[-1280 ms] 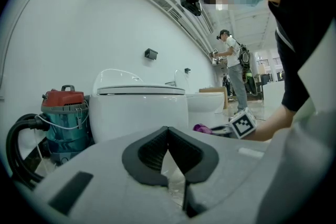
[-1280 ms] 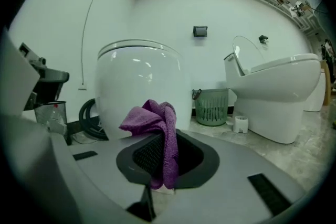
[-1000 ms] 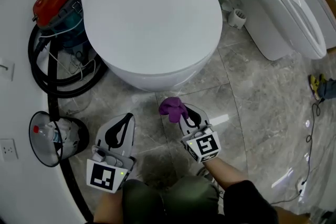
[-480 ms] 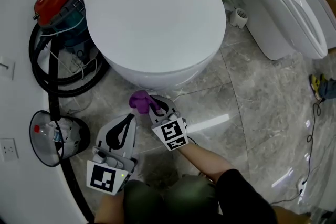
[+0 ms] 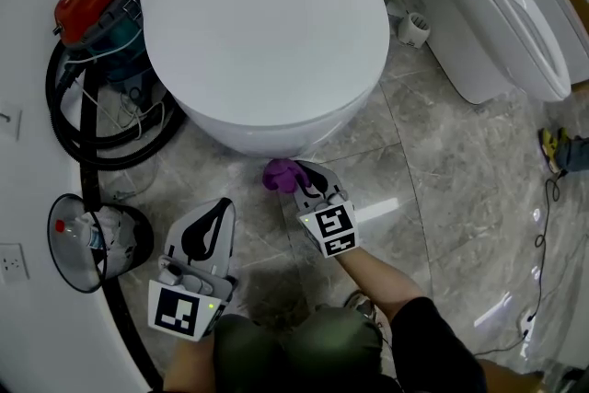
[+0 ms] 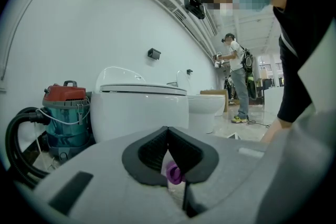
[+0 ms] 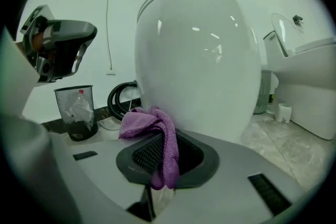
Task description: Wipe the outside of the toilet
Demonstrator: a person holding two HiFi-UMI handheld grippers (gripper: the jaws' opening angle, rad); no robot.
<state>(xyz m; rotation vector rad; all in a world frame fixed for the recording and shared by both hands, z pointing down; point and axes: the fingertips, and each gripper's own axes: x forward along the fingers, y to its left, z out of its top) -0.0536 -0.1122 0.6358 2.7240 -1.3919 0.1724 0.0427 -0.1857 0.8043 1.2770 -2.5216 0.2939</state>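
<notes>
The right gripper [image 5: 299, 172] has its fingers clamped on a purple cloth [image 5: 279, 174], just beside the toilet [image 5: 267, 23] bowl's lower front; the left gripper [image 5: 214, 205] hovers over the floor [image 5: 442, 170], fingers closed on nothing.

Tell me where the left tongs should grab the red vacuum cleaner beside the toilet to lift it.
Take the black carry handle on the red lid of the vacuum cleaner, coming down from above. It arches clear of the lid, likely narrow enough for the left tongs; the drum looks too wide, and the hose coils round its base.
</notes>
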